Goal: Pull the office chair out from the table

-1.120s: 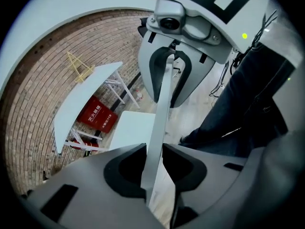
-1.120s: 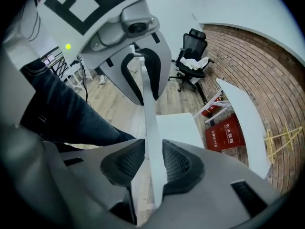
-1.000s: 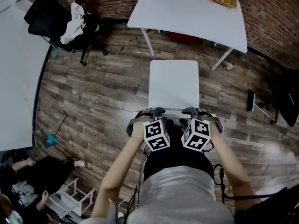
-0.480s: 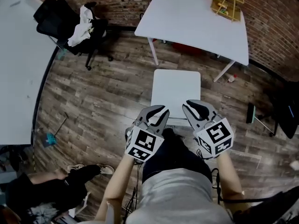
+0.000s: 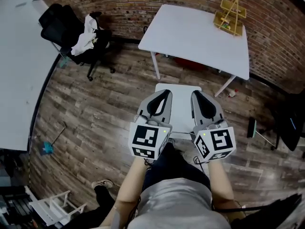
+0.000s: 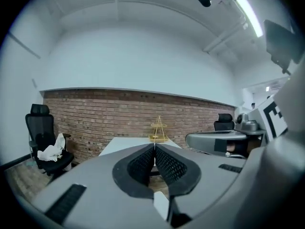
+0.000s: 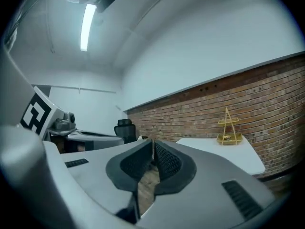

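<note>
A black office chair [image 5: 71, 27] with a white cloth draped on it stands at the far left, beside the edge of a large white table [image 5: 19, 61]. The left gripper view shows that chair [image 6: 45, 144] far off at the left. Both grippers are held up side by side in front of my body, pointing roughly level toward the brick wall, far from the chair. My left gripper [image 5: 163, 94] [image 6: 155, 147] is shut with nothing in it. On my right gripper [image 5: 198, 95] [image 7: 152, 142] the jaws are closing, pads nearly together, nothing between them.
A small white table [image 5: 178, 90] stands on the wood floor just ahead of the grippers. Beyond it a bigger white table [image 5: 200, 27] carries a yellow wire rack [image 5: 231, 14] against the brick wall. A second dark chair [image 5: 290, 116] is at the right edge.
Both grippers rose from low by my lap to level, rolled so their jaws point forward, and both pairs of jaws closed from wide apart. A seated person at the lower left has left the view.
</note>
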### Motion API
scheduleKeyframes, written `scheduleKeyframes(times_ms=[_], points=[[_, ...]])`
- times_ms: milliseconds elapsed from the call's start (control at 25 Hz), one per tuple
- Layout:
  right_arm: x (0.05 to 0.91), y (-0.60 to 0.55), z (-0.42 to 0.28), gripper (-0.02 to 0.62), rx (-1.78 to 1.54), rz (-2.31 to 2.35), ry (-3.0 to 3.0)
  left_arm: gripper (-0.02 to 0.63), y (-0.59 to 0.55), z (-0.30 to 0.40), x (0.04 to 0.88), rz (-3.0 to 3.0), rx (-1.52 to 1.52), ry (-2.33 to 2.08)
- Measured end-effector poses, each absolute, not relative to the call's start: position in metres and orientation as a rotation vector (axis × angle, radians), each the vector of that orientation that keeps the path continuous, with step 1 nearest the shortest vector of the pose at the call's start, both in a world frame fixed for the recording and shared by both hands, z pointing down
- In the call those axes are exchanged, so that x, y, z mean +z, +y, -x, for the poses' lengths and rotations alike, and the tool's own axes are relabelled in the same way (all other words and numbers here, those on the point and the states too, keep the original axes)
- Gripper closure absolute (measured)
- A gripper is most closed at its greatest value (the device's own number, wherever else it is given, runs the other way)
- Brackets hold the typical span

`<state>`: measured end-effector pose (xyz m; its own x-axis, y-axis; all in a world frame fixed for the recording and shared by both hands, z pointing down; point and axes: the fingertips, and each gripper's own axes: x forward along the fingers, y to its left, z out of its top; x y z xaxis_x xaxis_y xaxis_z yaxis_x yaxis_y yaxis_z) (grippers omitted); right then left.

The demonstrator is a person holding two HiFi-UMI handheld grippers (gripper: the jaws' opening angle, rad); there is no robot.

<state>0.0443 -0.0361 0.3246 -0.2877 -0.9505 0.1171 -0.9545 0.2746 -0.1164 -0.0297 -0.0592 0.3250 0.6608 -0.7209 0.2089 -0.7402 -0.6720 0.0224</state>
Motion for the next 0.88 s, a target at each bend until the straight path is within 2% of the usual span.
scheduleKeyframes(times_ms=[880], points=[[0.328, -0.049, -0.056, 0.581, 0.325, -1.968, -2.408, 0.591, -0.076, 0.032, 0.337, -2.636, 0.275, -1.386]])
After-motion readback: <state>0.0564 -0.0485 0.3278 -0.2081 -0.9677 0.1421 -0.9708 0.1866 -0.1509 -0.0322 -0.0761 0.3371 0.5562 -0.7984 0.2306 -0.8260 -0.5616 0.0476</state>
